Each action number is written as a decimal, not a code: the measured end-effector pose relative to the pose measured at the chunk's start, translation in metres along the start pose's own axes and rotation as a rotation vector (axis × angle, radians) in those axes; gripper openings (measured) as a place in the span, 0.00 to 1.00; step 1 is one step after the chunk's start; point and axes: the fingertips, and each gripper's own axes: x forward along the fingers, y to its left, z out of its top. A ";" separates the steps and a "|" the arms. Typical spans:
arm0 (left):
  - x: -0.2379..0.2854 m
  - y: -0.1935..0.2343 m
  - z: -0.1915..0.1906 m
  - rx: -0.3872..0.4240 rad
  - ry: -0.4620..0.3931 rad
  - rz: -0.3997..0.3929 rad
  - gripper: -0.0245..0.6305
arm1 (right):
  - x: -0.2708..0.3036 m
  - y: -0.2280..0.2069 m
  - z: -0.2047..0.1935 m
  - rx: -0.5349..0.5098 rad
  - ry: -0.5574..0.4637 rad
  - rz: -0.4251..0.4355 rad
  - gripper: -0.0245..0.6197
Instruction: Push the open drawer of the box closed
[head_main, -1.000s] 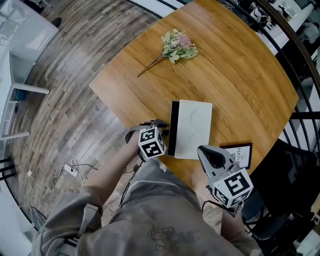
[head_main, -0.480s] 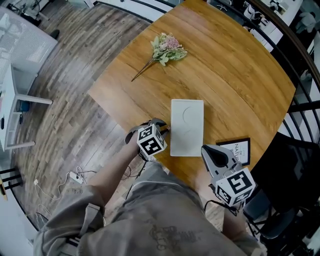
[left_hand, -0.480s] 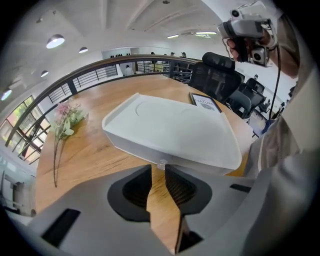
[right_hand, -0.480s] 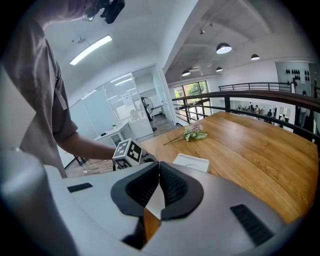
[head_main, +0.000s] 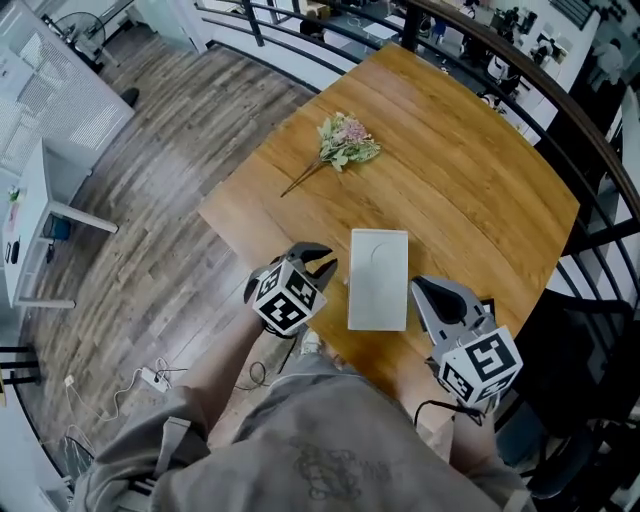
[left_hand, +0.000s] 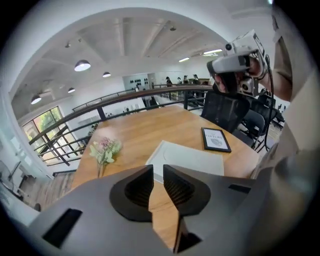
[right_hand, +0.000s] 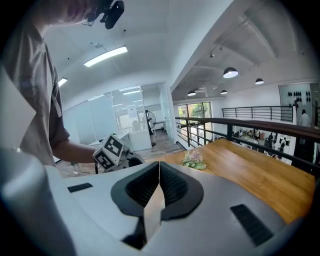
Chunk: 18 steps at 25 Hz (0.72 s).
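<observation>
The white box lies flat on the round wooden table near its front edge, and no drawer shows at its sides. In the left gripper view the box is just beyond the jaws. My left gripper hovers a little left of the box, apart from it; its jaws stand a narrow gap apart and are closing, with nothing between them. My right gripper is just right of the box, near the table's edge. Its jaws are shut and empty.
A small bunch of dried flowers lies on the far left part of the table. A black-framed picture lies right of the box, mostly hidden under the right gripper in the head view. Black chairs and a railing stand around the table.
A black drawer stuck out of the box's left side a second ago; it no longer shows. The left gripper has drawn back from the box to the left.
</observation>
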 end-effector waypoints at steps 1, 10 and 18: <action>-0.009 0.004 0.012 -0.011 -0.035 0.017 0.14 | -0.004 -0.002 0.010 -0.015 -0.020 -0.008 0.09; -0.124 0.032 0.113 -0.024 -0.394 0.122 0.09 | -0.052 0.008 0.105 -0.115 -0.246 -0.133 0.09; -0.218 0.027 0.166 0.061 -0.641 0.175 0.08 | -0.098 0.033 0.154 -0.163 -0.439 -0.213 0.09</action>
